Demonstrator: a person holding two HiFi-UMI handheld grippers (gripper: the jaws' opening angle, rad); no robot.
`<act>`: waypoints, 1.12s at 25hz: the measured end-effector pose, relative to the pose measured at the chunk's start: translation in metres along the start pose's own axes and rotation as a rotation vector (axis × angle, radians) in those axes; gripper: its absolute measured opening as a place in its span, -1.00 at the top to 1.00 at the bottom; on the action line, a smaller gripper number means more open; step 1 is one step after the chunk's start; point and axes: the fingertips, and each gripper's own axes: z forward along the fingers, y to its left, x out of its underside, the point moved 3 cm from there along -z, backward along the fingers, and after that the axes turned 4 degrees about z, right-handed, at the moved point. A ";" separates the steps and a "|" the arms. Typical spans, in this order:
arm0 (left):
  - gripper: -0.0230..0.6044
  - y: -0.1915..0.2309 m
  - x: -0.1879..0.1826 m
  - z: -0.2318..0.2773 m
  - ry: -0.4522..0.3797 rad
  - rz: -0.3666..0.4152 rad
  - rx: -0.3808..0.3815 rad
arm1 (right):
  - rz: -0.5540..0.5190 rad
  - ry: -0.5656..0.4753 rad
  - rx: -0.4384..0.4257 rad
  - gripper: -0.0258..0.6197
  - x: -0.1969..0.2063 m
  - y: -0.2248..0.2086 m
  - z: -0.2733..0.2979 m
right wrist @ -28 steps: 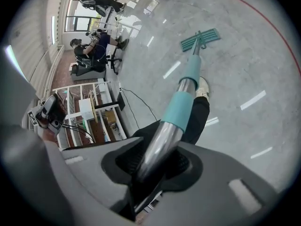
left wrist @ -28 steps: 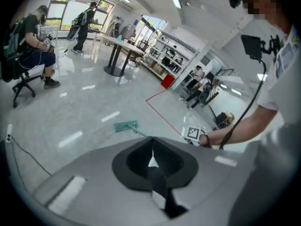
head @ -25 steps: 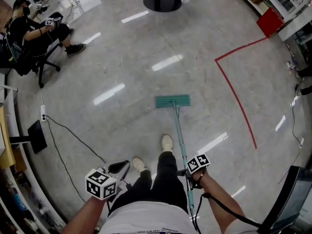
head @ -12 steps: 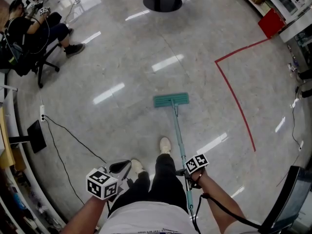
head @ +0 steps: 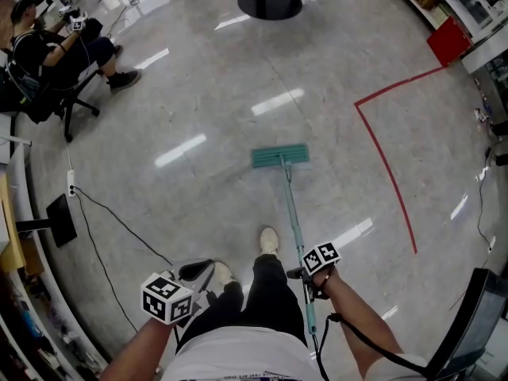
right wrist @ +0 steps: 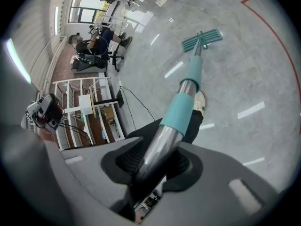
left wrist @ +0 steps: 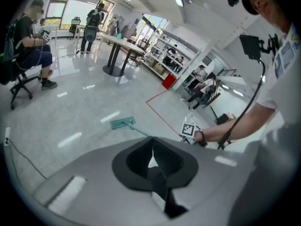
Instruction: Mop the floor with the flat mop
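Observation:
The flat mop's teal head (head: 280, 156) lies flat on the grey floor ahead of my feet. Its handle (head: 295, 228), silver with teal sleeves, slants back to my right gripper (head: 307, 278), which is shut on it just below the marker cube. In the right gripper view the handle (right wrist: 188, 84) runs from between the pads of the right gripper (right wrist: 153, 161) out to the mop head (right wrist: 202, 39). My left gripper (head: 194, 272) hangs at the lower left, away from the mop. Seen from its own camera, the left gripper (left wrist: 153, 147) has its pads together and nothing between them.
A person sits on an office chair (head: 55, 62) at the far left. A black cable (head: 119, 221) crosses the floor from a power strip (head: 71, 182). A round black pillar base (head: 270, 2) stands ahead. Red tape (head: 389, 165) marks the floor at right, near a red box (head: 448, 40).
The mop head has slid a little forward, away from my feet, and my right gripper has moved forward with the handle. My left gripper has barely shifted.

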 end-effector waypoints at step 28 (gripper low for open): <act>0.91 -0.009 -0.035 0.026 -0.025 -0.119 -0.087 | -0.089 0.014 0.027 0.55 -0.171 -0.002 -0.058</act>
